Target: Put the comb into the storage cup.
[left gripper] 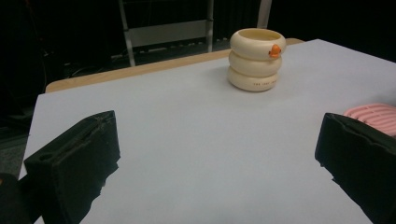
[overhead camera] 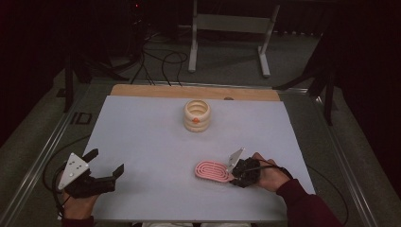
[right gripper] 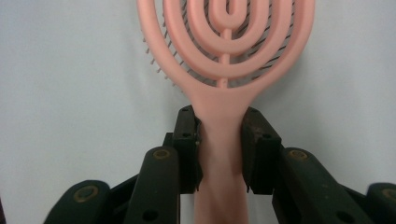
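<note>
A pink oval hairbrush point(overhead camera: 213, 170) with open rings lies on the white table sheet point(overhead camera: 156, 142), bristles down. My right gripper point(overhead camera: 235, 176) is shut on its handle point(right gripper: 222, 149), with the brush head point(right gripper: 226, 37) pointing away from the jaws. A cream ribbed cup point(overhead camera: 196, 115) with a small orange mark stands upright near the far middle of the sheet; the cream cup point(left gripper: 256, 58) also appears in the left gripper view. My left gripper point(overhead camera: 105, 163) rests at the near left, open, with nothing between its wide-spread jaws.
The sheet covers a wooden tabletop point(overhead camera: 189, 91) with a metal rail point(overhead camera: 42, 156) along each side. A white frame stand point(overhead camera: 231, 33) and loose cables point(overhead camera: 161, 64) are on the floor beyond the far edge.
</note>
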